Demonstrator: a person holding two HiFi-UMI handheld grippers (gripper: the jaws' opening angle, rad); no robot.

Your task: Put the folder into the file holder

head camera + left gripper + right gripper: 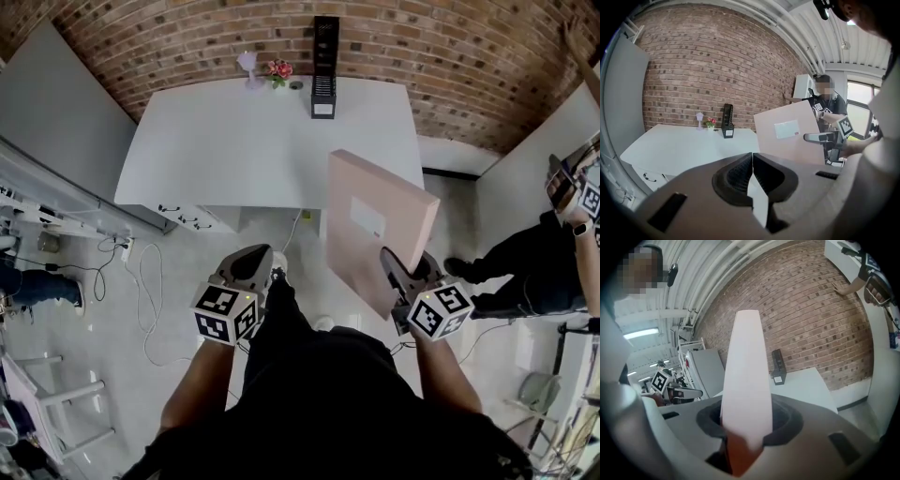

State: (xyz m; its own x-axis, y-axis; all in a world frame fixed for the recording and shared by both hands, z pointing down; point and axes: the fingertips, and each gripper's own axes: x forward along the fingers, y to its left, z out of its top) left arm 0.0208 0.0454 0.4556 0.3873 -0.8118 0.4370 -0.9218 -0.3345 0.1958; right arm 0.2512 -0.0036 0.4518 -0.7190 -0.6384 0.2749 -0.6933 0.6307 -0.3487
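While the right gripper (pixel 396 270) pinches the pink folder (pixel 377 220) by its lower edge (its jaws are clamped on both faces, as the right gripper view shows), the folder stands upright in the air. It is in front of the near right corner of the white table (pixel 234 150), and its white label faces the left gripper (pixel 261 261). That gripper is held beside the folder, apart from it, its jaws pressed together with nothing between them. At the table's far edge, by the brick wall, the black file holder (pixel 324 70) stands upright. A small bunch of pink flowers (pixel 279 68) sits near its left.
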